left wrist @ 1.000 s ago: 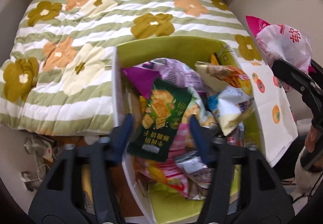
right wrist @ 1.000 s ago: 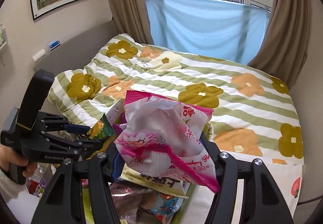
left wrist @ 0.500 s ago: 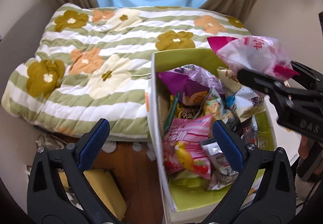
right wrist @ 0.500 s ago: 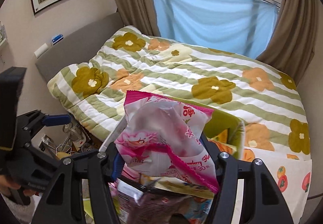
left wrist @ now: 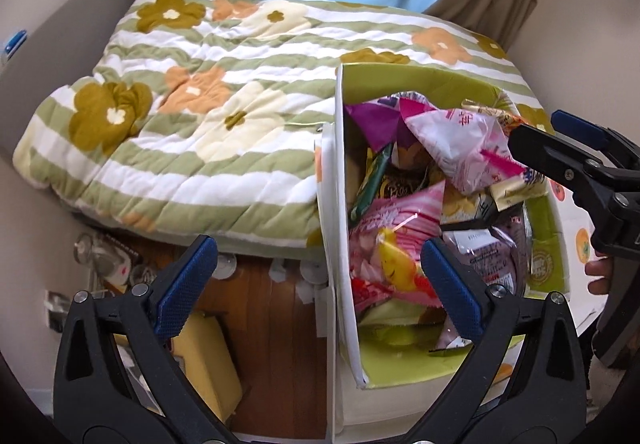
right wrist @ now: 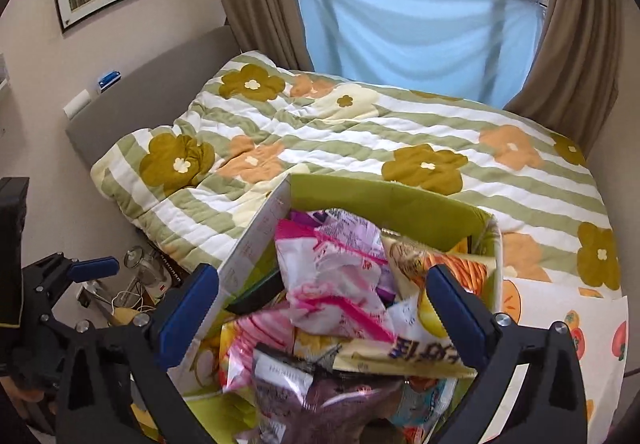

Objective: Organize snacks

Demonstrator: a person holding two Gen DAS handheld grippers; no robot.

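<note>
A box (left wrist: 339, 172), white outside and green inside (right wrist: 400, 204), stands against the bed, heaped with snack packets. A pink-and-white bag (left wrist: 460, 148) (right wrist: 332, 276) lies loose on top of the heap. My right gripper (right wrist: 320, 284) hangs over it with its jaws opening; the bag sits below and between the pads, and neither pad touches it. From the left wrist view the right gripper (left wrist: 540, 130) reaches in from the right. My left gripper (left wrist: 318, 268) is open and holds nothing, straddling the box's left wall; in the right wrist view the left gripper (right wrist: 92, 270) is at the far left.
The bed's striped flowered quilt (left wrist: 200, 116) fills the space behind and left of the box. On the wooden floor (left wrist: 276, 324) by the bed lie a yellow pad (left wrist: 204, 364), glass items (left wrist: 100, 256) and cables. A white fruit-print sheet (right wrist: 560, 324) lies right of the box.
The right gripper opened and the pink-and-white bag dropped onto the heap. The left gripper let go of a green cracker packet, opened wide and drew back leftward over the box's wall.
</note>
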